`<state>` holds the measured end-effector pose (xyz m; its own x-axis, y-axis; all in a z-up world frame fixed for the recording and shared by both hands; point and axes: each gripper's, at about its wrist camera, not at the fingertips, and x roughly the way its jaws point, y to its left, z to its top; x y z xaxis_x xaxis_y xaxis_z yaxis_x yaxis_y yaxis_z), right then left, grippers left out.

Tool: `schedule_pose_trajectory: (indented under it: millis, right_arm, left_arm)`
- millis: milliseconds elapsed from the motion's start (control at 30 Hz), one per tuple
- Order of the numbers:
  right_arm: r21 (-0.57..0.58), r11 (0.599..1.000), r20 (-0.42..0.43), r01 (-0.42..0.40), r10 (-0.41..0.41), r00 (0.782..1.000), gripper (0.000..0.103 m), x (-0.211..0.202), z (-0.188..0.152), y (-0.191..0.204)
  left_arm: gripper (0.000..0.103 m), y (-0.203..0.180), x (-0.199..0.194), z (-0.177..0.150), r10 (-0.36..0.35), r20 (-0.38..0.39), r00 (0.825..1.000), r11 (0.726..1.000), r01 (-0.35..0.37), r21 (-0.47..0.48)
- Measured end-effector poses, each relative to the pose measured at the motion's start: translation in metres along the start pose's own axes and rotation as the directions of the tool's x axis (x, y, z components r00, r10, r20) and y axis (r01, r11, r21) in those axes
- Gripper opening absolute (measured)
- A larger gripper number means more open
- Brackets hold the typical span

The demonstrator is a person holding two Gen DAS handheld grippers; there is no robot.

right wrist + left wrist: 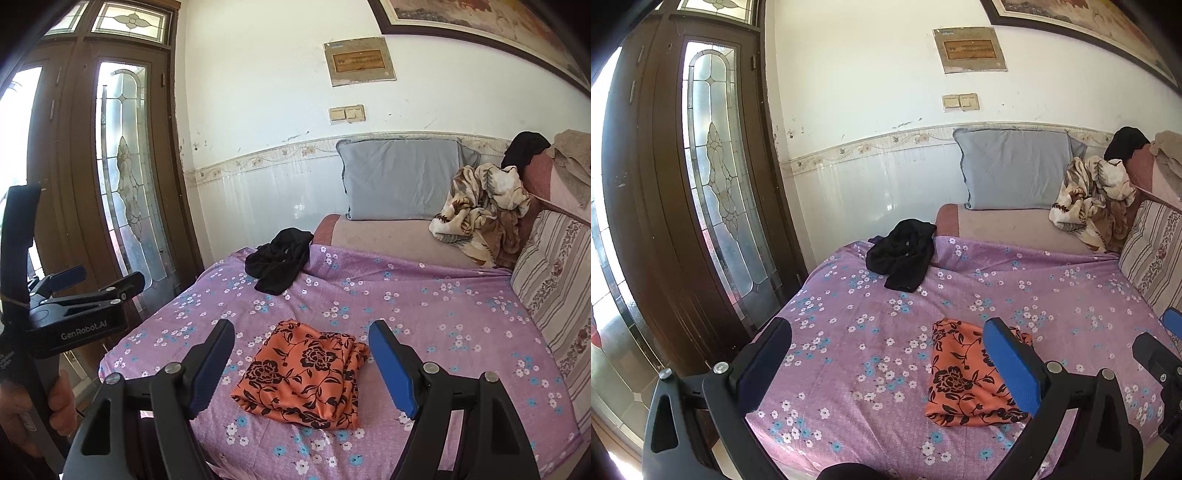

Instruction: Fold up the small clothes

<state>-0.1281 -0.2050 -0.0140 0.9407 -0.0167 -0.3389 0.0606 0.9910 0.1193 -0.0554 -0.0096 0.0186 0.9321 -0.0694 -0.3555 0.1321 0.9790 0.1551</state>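
Observation:
An orange garment with a black flower print (303,380) lies folded on the purple flowered sheet (424,306); it also shows in the left wrist view (964,384). A crumpled black garment (279,260) lies at the far left end of the sheet, seen in the left wrist view too (903,256). My right gripper (301,334) is open and empty, held above the near side of the orange garment. My left gripper (886,332) is open and empty, left of the orange garment. The left gripper also shows in the right wrist view (103,278), off the bed's left edge.
A grey pillow (402,179) leans on the wall behind the bed. A brown and cream blanket (480,210) is heaped at the back right. A striped cushion (554,280) lines the right side. A wooden door with leaded glass (125,177) stands left of the bed.

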Motion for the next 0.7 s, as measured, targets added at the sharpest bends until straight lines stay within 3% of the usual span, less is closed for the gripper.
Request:
schedule_pose_trajectory:
  millis: [700]
  right_arm:
    - [-0.011,0.999,-0.043,-0.047,0.047,0.998,0.078,0.015,0.001,0.027]
  left_arm:
    - [0.103,0.045,0.007,-0.011,0.024,-0.030,0.999,0.996,-0.026,-0.082]
